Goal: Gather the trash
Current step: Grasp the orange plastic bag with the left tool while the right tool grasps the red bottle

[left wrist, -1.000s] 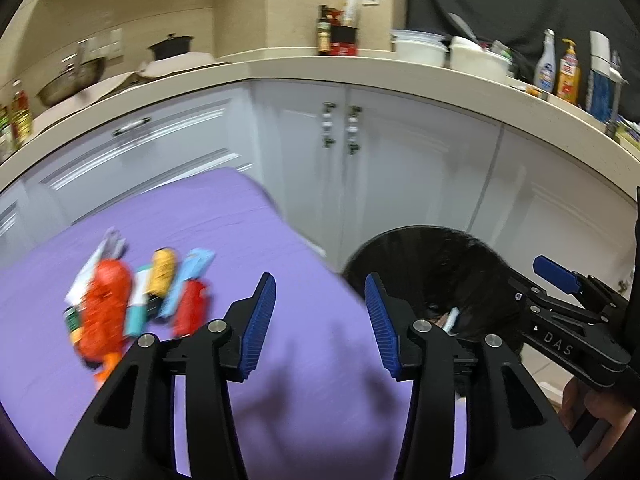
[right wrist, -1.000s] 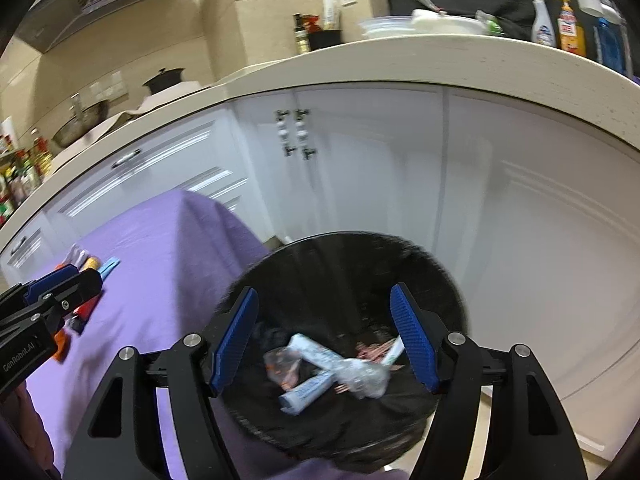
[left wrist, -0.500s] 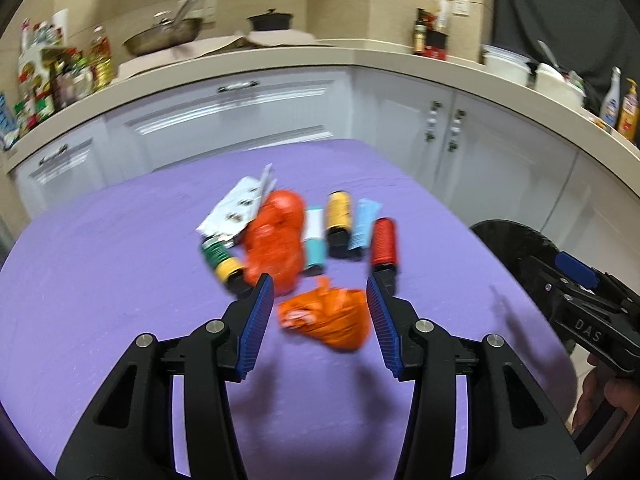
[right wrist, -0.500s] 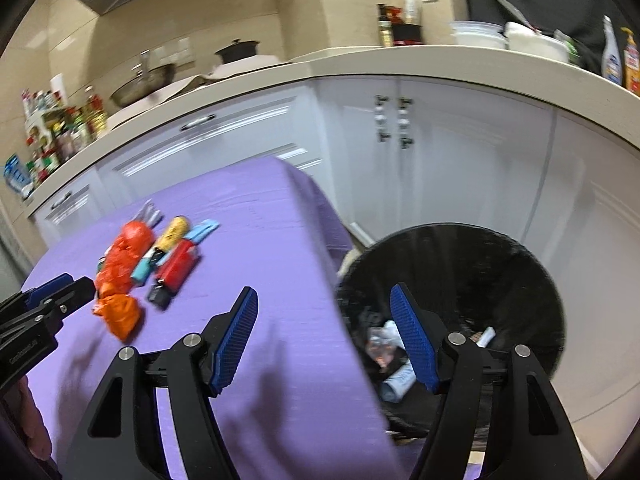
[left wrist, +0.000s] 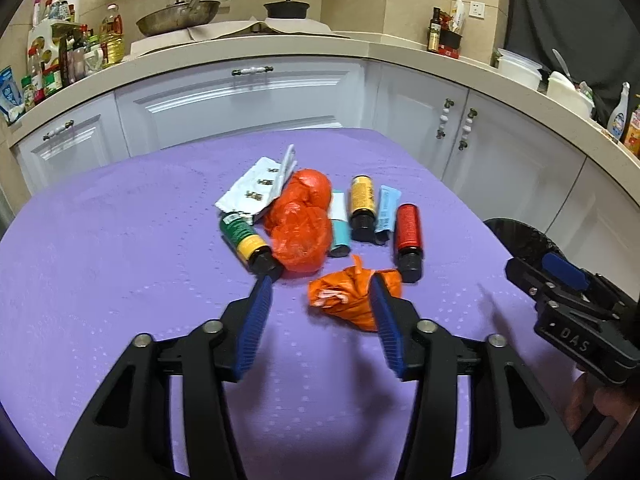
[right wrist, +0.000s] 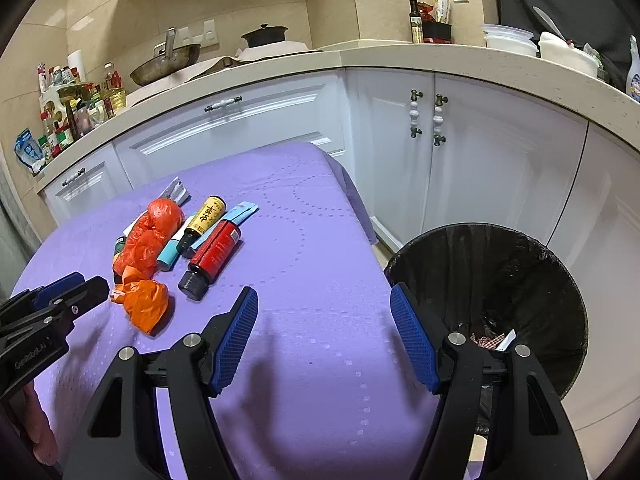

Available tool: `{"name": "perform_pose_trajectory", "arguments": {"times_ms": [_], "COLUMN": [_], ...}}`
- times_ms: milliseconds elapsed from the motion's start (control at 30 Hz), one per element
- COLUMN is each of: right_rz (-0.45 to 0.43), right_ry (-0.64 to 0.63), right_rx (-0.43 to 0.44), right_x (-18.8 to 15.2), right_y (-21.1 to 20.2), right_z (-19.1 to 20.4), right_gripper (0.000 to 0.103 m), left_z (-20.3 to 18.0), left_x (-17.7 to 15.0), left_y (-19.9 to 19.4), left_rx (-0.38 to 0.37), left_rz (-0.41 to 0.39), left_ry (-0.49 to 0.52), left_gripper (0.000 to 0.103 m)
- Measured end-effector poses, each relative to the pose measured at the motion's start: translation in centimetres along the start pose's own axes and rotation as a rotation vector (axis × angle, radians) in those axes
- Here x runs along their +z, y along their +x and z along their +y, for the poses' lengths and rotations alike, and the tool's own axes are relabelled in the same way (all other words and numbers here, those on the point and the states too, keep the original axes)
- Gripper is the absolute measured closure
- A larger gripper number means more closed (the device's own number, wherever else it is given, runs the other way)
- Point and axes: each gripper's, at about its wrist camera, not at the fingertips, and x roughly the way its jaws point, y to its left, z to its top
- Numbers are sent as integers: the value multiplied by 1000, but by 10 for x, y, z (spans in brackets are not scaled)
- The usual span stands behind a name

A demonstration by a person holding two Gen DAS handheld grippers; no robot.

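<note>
A crumpled orange wrapper (left wrist: 344, 296) lies on the purple tablecloth (left wrist: 120, 264), nearest my left gripper (left wrist: 320, 284). The jaws are opening; the wrapper sits partly between the fingertips, and the pads do not press on it. Behind it lie a red-orange plastic bag (left wrist: 300, 224), a green-and-yellow bottle (left wrist: 244, 236), a white wrapper (left wrist: 256, 192), a teal tube (left wrist: 340, 224), a yellow bottle (left wrist: 362, 204), a light-blue sachet (left wrist: 387, 208) and a red bottle (left wrist: 407, 232). My right gripper (right wrist: 323, 292) hovers open and empty over the cloth's right side, beside the black bin (right wrist: 500, 292).
The bin holds some trash at its bottom and stands on the floor off the table's right edge. White cabinets (right wrist: 480, 160) and a counter with a pan (left wrist: 176, 20), a pot, bottles and tubs curve behind the table.
Both views have swung left from the bin to the trash pile on the table. The left gripper has come in close to the orange wrapper and its jaws have widened.
</note>
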Motion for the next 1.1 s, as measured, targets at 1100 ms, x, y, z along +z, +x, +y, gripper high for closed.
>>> {"name": "perform_pose_trajectory", "arguments": {"times_ms": [1100], "right_rz": [43], "right_ry": [-105], "right_rx": [74], "right_x": [13], "right_y": [25], "right_z": [71], "right_gripper": [36], "left_z": [57], "left_x": [-10], "left_y": [-9], "left_rx": [86], "left_rz": [0], "left_ry": [-33], "left_gripper": [56]}}
